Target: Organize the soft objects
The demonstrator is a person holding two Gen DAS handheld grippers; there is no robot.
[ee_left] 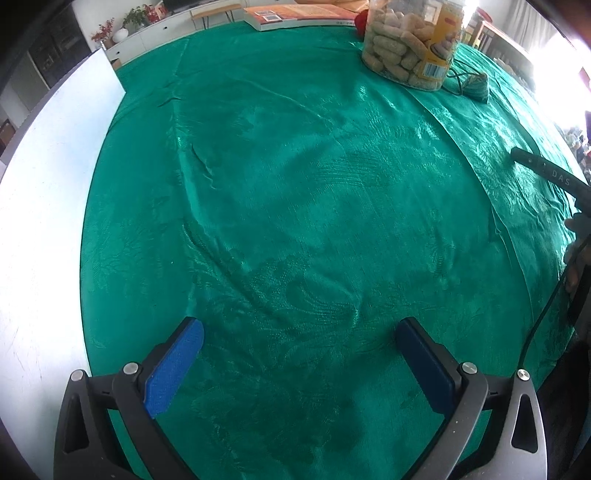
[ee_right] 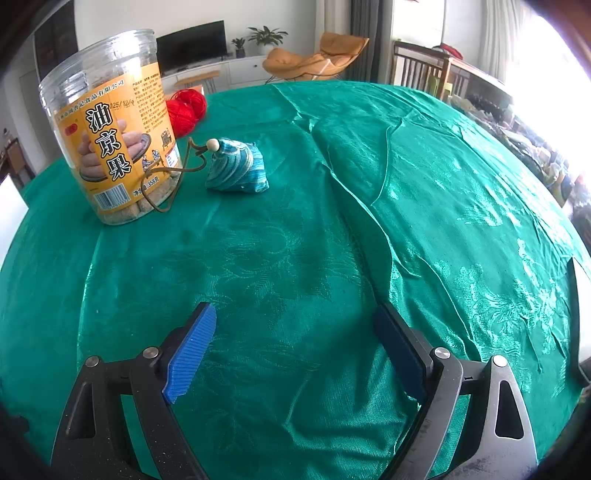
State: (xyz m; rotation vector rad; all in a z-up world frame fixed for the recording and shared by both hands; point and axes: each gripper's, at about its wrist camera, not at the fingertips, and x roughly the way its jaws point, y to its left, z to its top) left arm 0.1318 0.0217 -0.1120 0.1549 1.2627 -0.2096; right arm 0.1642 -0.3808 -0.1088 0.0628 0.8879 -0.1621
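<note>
With both the left claw (ee_left: 299,354) and right claw (ee_right: 295,343) spread wide and empty, the green cloth (ee_right: 295,240) is best pinched at its raised fold (ee_right: 354,199) — evenly; no snagging on the pouch (ee_right: 236,170).

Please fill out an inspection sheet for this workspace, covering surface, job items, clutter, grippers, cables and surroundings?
Surface: green tablecloth, wrinkled, with a fold ridge running toward the right.
Job's things: blue fabric pouch with bead and cord; red yarn behind the jar.
Clutter: snack jar, upright; book at the far edge.
Grippers: left gripper and right gripper both open, nothing between the pads.
Cables: black cable beside the left gripper.
Surroundings: television, orange chair, potted plant.
</note>
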